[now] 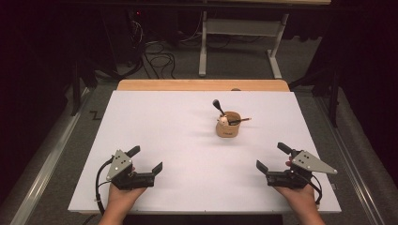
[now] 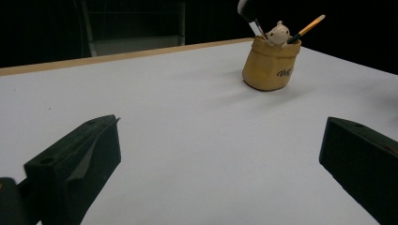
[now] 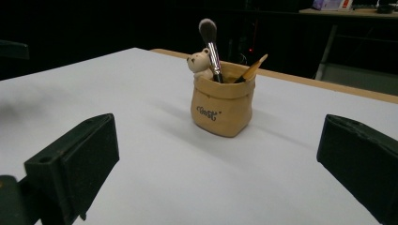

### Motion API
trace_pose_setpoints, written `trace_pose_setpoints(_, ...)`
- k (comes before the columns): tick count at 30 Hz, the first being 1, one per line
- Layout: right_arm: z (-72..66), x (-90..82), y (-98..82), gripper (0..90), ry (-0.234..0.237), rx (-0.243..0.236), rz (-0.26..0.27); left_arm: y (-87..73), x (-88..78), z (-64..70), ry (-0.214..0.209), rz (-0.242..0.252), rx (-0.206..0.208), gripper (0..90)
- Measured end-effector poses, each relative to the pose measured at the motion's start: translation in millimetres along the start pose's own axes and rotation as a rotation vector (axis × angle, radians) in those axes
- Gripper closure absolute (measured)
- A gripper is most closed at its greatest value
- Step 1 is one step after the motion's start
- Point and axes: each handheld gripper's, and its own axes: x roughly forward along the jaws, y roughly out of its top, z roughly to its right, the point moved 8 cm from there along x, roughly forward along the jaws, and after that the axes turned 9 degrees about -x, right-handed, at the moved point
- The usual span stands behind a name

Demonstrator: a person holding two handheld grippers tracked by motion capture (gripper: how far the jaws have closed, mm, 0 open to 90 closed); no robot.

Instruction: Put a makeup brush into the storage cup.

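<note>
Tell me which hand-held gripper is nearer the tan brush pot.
Right. The right hand-held gripper sits near the table's front right, closer to the brush pot; the left hand-held gripper sits farther off at front left.

A white-topped table [image 1: 155, 140] with a wooden far edge stands on grey carpet [image 1: 234, 65]. Beyond it, cables [image 1: 157, 58] trail beside a pale desk frame [image 1: 241, 44]; the dark surroundings may be curtains.

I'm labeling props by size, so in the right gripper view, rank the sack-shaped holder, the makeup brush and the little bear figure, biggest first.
1. Tan sack-shaped holder
2. Makeup brush, counting only the part above the rim
3. Bear figure, partly hidden by the holder
All three sit together, so nearness hardly skews this.
</note>
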Motion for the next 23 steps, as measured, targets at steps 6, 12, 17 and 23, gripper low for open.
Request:
trace_pose_setpoints(6, -0.8, -7.6, -4.8, 0.2, -0.010, -0.010, -0.001, 0.5, -0.4, -0.9, 0.001, 0.003, -0.006, 0.3)
trace_pose_setpoints(12, -6.0, -6.0, -5.8, 0.2, -0.002, -0.024, -0.007, 1.3, -1.3, -0.9, -0.001, 0.006, -0.006, 0.3)
trace_pose_setpoints(17, -6.9, -4.2, -7.9, 0.2, 0.000, -0.025, -0.013, 1.4, -1.9, -2.2, -0.001, 0.007, -0.010, 0.2)
trace_pose_setpoints(23, -5.6, -3.1, -9.1, 0.2, -0.001, -0.021, -0.017, 2.0, -3.7, -3.0, 0.002, 0.009, -0.011, 0.2)
